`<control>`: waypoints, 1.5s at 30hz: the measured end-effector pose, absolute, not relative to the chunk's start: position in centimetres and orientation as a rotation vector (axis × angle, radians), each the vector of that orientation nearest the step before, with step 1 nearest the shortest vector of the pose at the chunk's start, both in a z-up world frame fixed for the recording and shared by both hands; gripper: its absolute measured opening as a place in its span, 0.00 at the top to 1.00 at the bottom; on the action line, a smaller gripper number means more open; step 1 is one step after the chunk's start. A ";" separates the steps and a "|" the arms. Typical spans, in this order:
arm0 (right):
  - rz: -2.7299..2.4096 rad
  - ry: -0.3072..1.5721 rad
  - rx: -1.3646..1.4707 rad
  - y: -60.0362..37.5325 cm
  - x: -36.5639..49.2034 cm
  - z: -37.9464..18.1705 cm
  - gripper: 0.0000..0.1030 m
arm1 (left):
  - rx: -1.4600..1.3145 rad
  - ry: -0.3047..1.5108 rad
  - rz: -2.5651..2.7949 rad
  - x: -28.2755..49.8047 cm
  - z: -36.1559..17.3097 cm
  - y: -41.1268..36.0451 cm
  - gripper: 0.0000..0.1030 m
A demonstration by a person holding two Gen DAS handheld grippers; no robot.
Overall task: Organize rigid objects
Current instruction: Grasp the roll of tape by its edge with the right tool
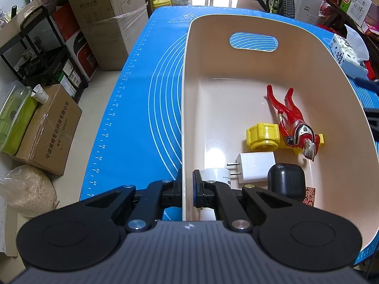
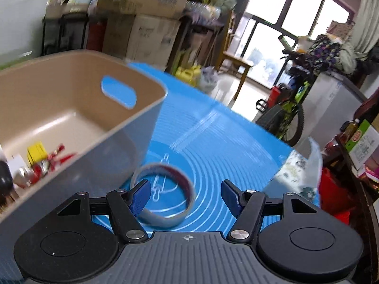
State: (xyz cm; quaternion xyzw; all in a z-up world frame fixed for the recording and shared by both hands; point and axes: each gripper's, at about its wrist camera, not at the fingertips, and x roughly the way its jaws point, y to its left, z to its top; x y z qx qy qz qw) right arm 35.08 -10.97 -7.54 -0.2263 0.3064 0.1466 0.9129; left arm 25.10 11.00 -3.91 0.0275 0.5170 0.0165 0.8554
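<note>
My left gripper (image 1: pixel 187 179) is shut on the side wall of the beige bin (image 1: pixel 236 21), one finger outside and one inside. In the bin lie a red toy figure (image 1: pixel 293 123), a yellow toy piece (image 1: pixel 261 136), a white charger plug (image 1: pixel 255 166), a black case (image 1: pixel 286 181) and a white round item (image 1: pixel 216 174). My right gripper (image 2: pixel 186 196) is open just above the blue mat (image 2: pixel 225 142), right of the bin (image 2: pixel 71 90). A grey tape ring (image 2: pixel 161 219) lies on the mat between its fingers, close to the left pad (image 2: pixel 142 196), with no grip on it.
A patterned tissue pack (image 2: pixel 296 172) sits on the mat to the right of the ring, also the tissue pack (image 1: pixel 343 52) beyond the bin. Cardboard boxes (image 1: pixel 106 23), a bicycle (image 2: pixel 291 118) and shelves surround the table. The mat's left edge (image 1: pixel 111 118) drops to the floor.
</note>
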 end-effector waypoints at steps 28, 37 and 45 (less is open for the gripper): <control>0.563 0.737 -0.448 -10.6 35.7 -11.1 0.76 | 0.074 1.090 0.038 25.2 -4.1 10.7 0.93; 0.540 0.782 -0.420 -11.3 35.0 -10.5 0.85 | 0.075 1.087 0.036 25.0 -3.9 10.7 0.92; 0.367 0.655 -0.282 -13.2 32.7 -8.3 0.85 | 0.069 1.088 0.034 25.1 -3.9 10.8 0.92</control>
